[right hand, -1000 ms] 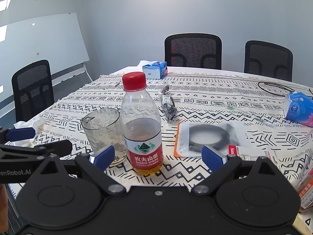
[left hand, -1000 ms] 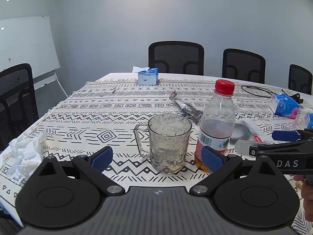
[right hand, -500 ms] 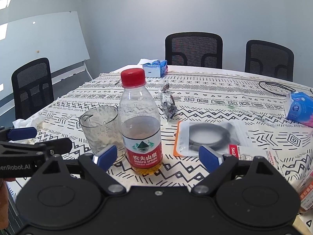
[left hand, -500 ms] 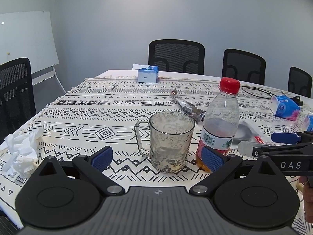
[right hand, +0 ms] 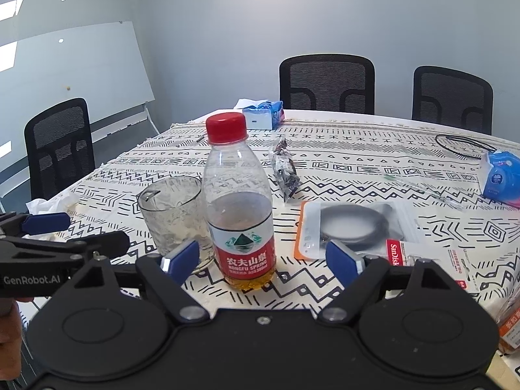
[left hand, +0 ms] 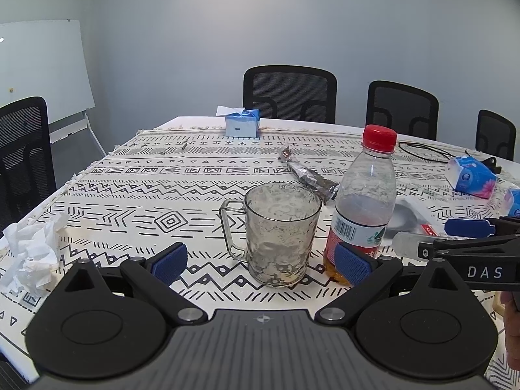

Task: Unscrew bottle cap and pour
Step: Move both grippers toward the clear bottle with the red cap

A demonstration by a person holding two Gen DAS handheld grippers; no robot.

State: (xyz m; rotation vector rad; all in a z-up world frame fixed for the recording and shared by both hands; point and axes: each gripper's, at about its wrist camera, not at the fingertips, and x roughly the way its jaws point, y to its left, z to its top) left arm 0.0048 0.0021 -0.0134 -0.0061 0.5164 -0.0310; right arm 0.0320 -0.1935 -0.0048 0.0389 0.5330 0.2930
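**Bottle capped and ungripped; both tools wide open**

Bottle (right hand: 240, 214) stands upright on the surface (right hand: 373, 149), red cap (right hand: 226, 128) seated, amber liquid low in the body. It sits directly ahead of the right hand-held gripper (right hand: 261, 258), between its spread fingers but touching neither. The left hand-held gripper (left hand: 261, 260) is likewise fully open and holds nothing; the glass mug (left hand: 279, 234) stands ahead of its gap, with the bottle just beyond its right fingertip.

Risks, as judged: the bottle is light and tall, so an off-centre closure could tip it into the mug just beside it. A weak hold on the body would let it spin under cap torque.

Clearance: a bagged cable (right hand: 354, 224) lies near, ahead-right of the right tool. Crumpled tissue (left hand: 29, 256) lies well left of the left tool, near the surface edge. Room overhead is open.
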